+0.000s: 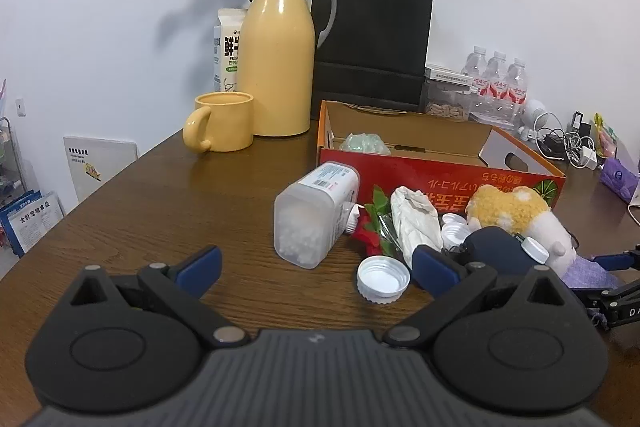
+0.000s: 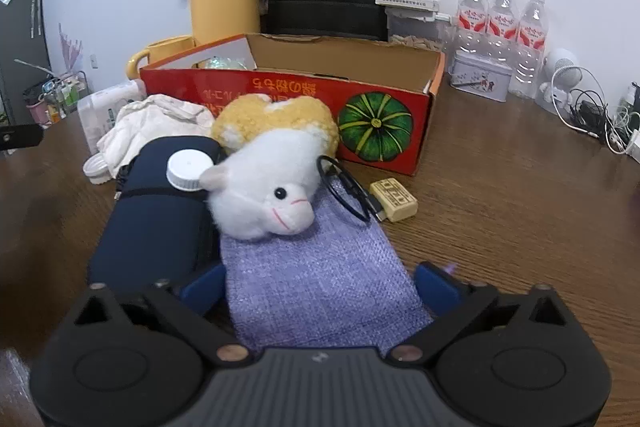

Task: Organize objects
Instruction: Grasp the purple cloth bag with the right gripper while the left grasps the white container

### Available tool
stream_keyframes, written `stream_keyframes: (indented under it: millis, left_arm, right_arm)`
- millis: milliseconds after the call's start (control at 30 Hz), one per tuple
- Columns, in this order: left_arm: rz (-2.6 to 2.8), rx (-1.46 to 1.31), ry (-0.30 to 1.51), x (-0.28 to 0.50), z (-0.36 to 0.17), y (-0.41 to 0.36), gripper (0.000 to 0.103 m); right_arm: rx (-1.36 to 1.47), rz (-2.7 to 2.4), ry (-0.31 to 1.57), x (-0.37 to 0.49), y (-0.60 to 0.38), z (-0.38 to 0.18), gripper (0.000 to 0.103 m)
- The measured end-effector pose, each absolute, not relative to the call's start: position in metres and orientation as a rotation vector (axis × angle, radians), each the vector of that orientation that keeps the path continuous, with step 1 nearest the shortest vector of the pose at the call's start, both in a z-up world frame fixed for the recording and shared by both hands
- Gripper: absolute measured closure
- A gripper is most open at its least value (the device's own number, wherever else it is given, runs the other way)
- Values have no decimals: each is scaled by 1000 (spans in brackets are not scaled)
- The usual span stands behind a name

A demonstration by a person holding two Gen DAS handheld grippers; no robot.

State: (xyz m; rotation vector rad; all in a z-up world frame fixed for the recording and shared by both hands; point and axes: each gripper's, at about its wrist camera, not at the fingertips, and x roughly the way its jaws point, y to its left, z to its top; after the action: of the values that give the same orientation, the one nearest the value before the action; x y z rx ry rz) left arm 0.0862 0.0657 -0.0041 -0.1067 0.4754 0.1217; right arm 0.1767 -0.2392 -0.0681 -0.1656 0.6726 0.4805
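Two grippers, both spread wide, hold nothing.
Right gripper (image 2: 320,283) straddles a purple cloth (image 2: 320,279) without pressing it; left gripper (image 1: 316,269) hovers near a white cap (image 1: 383,279).

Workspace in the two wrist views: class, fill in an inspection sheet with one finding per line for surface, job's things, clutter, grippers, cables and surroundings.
Surface: brown wooden table, bare at the near left.
Job's things: purple cloth, plush sheep, navy pouch with a white cap on it, all piled before the open red box.
Clutter: tipped plastic jar, loose white lid, crumpled tissue, yellow mug, yellow thermos.
Grippers: left gripper open over bare table; right gripper open, astride the purple cloth.
Cables: tangled white and black leads at far right.
Surroundings: white wall, black paper bag, water bottles.
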Motion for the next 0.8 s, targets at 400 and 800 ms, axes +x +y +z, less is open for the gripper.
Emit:
stream_keyframes:
  millis: [400,800]
  left_arm:
    - [118,-105,466,82,1,67,0]
    - [121,-103,456,92,5,75,0]
  right_arm:
    - [-162,491,578,150,-238,-59,86]
    - [-96,483,418,112,-250,-12,87]
